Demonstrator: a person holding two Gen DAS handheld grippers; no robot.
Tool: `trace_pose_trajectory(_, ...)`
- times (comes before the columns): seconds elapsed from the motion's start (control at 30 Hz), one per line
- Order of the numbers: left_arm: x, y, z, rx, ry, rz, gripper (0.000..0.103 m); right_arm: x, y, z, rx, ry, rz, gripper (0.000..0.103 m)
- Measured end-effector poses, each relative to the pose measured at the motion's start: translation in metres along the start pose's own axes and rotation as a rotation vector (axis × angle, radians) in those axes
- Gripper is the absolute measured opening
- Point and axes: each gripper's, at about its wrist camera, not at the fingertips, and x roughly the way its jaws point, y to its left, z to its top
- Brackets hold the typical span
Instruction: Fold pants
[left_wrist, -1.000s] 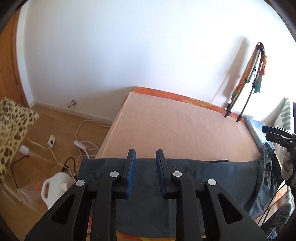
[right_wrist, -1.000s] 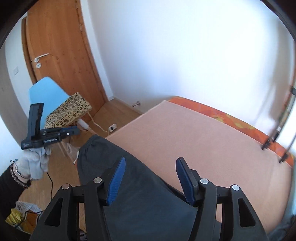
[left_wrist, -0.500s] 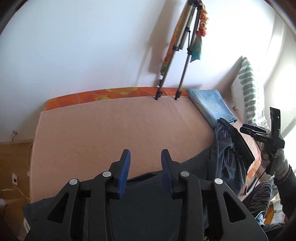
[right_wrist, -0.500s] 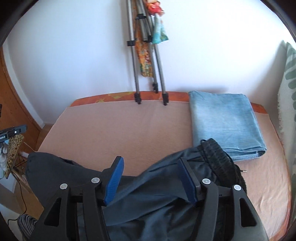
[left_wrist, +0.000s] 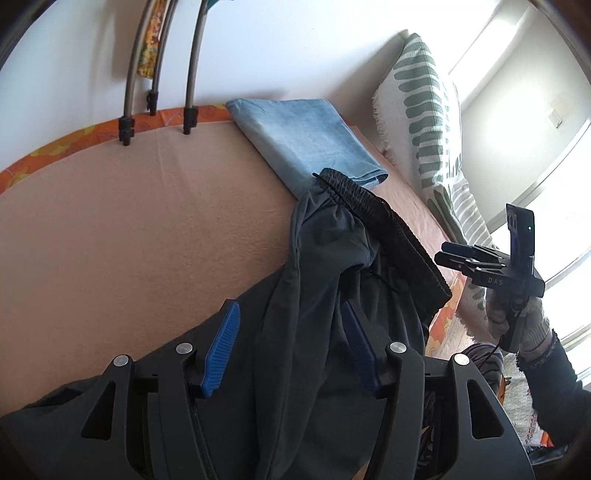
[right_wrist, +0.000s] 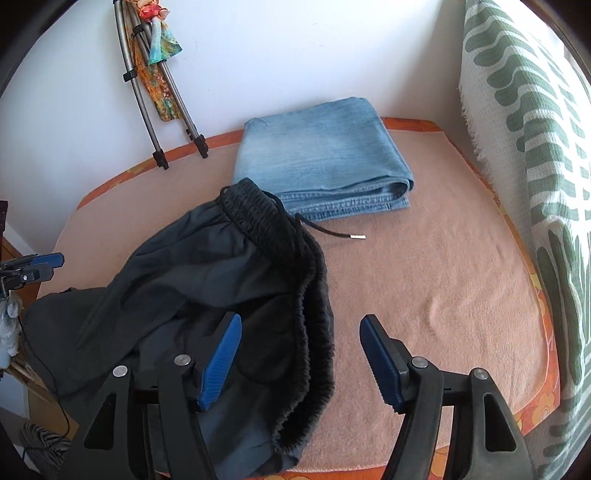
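Across the lower half of both views, the dark pants (right_wrist: 192, 288) lie crumpled on the peach bed cover (right_wrist: 436, 280), their black elastic waistband (right_wrist: 273, 225) curving from mid-frame down toward the bottom edge in my right wrist view. My left gripper (left_wrist: 291, 350) is spread wide, a raised fold of the pants fabric between its blue pads (left_wrist: 221, 350); I cannot tell whether the pads touch it, and they are not closed on it. My right gripper (right_wrist: 301, 363) is also wide open and holds nothing, its left pad over the dark cloth and its right pad over bare cover. A drawstring (right_wrist: 328, 230) with a pale tip trails from the waistband onto the cover. Folded blue jeans (right_wrist: 321, 162) sit at upper centre just beyond the waistband, tripod legs (right_wrist: 159, 122) lean at upper left, and a green-patterned pillow (right_wrist: 535, 147) fills the right edge
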Motion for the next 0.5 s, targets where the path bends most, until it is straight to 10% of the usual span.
trace_pose_trajectory(0.2, 0.057, -0.007, 0.009, -0.023, 0.071, 0.054, 0.059, 0.009, -0.004, -0.037, 0.001, 0.054, 0.103, 0.067)
trace_pose_trajectory(0.3, 0.070, -0.003, 0.016, -0.066, 0.074, 0.086, 0.059, 0.015, 0.001, -0.042, -0.045, 0.066, 0.057, 0.035)
trace_pose_trajectory(0.5, 0.089, 0.009, 0.024, -0.138, 0.075, 0.106, 0.062, 0.013, -0.012, -0.048, -0.035, 0.055, 0.079, 0.014)
